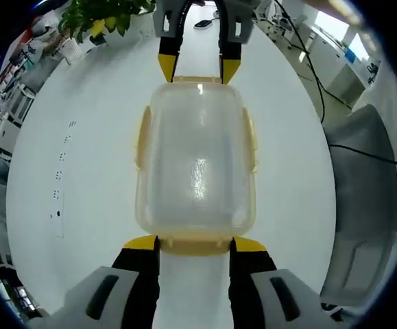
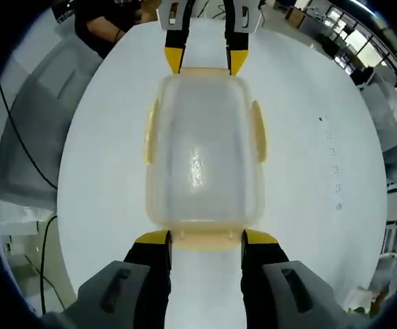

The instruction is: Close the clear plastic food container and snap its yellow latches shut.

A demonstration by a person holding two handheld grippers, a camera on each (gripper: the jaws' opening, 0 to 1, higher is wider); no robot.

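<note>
Left gripper view puts one clear container (image 1: 197, 171), lid on, mid-frame on the white table (image 1: 95, 171), with the left gripper (image 1: 195, 243) at its near end latch (image 1: 195, 241), jaws spread wide and holding nothing. Right gripper (image 1: 198, 68) faces it at top centre, equally wide, likely so both ends get pressed together. Four yellow latches: two ends, two long sides, seemingly lying down

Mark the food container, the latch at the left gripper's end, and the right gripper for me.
food container (image 1: 197, 171): left gripper view, middle of its clear lid.
yellow latch (image 1: 195, 242): left gripper view, flap along the near short end, between the jaws.
right gripper (image 2: 206, 238): right gripper view, midway between its yellow-tipped jaws.
</note>
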